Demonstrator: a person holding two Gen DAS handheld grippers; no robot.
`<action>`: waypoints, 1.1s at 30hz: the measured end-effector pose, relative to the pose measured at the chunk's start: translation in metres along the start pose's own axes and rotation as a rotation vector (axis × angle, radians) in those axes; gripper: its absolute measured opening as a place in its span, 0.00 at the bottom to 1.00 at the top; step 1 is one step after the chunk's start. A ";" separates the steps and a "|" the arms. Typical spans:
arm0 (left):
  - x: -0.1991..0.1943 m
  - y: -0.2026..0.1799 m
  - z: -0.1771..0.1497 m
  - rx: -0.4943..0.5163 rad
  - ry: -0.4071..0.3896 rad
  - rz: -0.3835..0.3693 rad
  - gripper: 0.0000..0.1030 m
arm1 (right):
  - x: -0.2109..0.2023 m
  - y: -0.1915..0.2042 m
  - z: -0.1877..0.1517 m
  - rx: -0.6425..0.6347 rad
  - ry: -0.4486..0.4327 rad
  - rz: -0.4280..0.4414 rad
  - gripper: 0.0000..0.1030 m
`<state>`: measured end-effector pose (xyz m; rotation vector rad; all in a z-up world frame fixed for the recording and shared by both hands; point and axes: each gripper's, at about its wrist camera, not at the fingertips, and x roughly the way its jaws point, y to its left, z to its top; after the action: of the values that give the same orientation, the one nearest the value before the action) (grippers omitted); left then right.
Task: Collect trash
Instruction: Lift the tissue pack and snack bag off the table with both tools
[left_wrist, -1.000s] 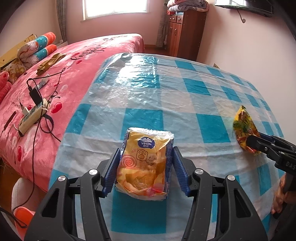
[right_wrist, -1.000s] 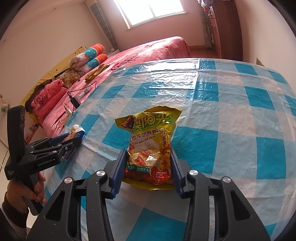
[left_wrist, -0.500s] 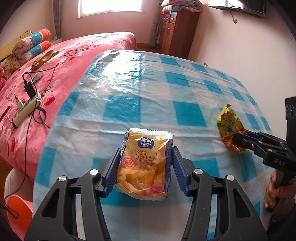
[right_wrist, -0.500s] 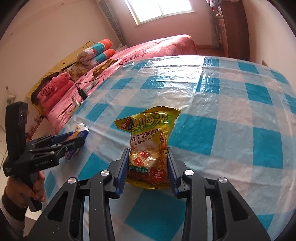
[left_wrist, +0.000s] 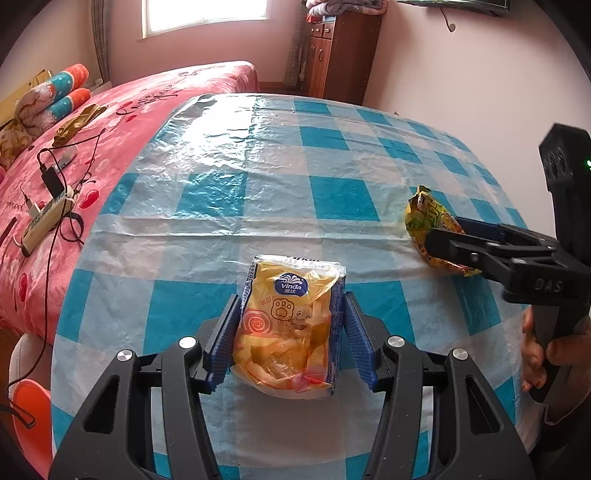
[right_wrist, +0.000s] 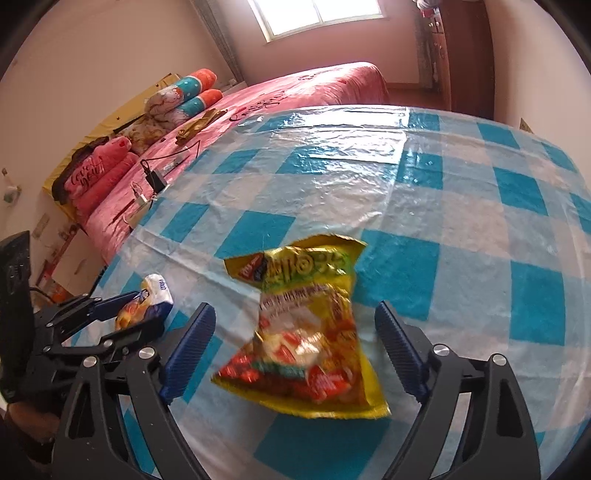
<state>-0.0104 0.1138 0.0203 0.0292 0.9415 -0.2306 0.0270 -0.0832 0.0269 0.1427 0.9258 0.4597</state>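
Note:
My left gripper (left_wrist: 291, 317) is shut on a yellow Vinda tissue pack (left_wrist: 290, 321), held above the blue-and-white checked table (left_wrist: 258, 184). The pack also shows in the right wrist view (right_wrist: 149, 304), in the left gripper (right_wrist: 133, 314). My right gripper (right_wrist: 295, 332) is open wide. A yellow snack bag (right_wrist: 306, 332) is between its fingers (right_wrist: 192, 343), touching neither, blurred and tilted. From the left wrist view the right gripper (left_wrist: 443, 245) is at the right with the snack bag (left_wrist: 430, 221) at its tips.
A pink bed (left_wrist: 122, 114) lies left of the table with a power strip and cables (left_wrist: 48, 218) on it and rolled pillows (right_wrist: 181, 99) at its head. A wooden cabinet (left_wrist: 336, 48) stands at the far wall. An orange stool (left_wrist: 33, 413) is at the lower left.
My right gripper has opened wide and let go of the snack bag, which now tilts loose between the fingers. Both grippers have pulled back toward the table's near edge. The left still holds the tissue pack.

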 end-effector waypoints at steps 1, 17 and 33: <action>0.000 0.000 0.000 -0.001 -0.001 -0.001 0.55 | 0.002 0.003 0.000 -0.011 -0.003 -0.015 0.85; -0.007 0.001 -0.009 -0.038 -0.016 -0.021 0.54 | 0.000 0.007 -0.008 -0.072 -0.033 -0.073 0.36; -0.028 0.014 -0.020 -0.054 -0.040 -0.024 0.54 | -0.023 0.010 -0.018 -0.026 -0.088 -0.081 0.32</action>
<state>-0.0389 0.1351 0.0296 -0.0361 0.9086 -0.2273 -0.0020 -0.0859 0.0357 0.1005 0.8363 0.3875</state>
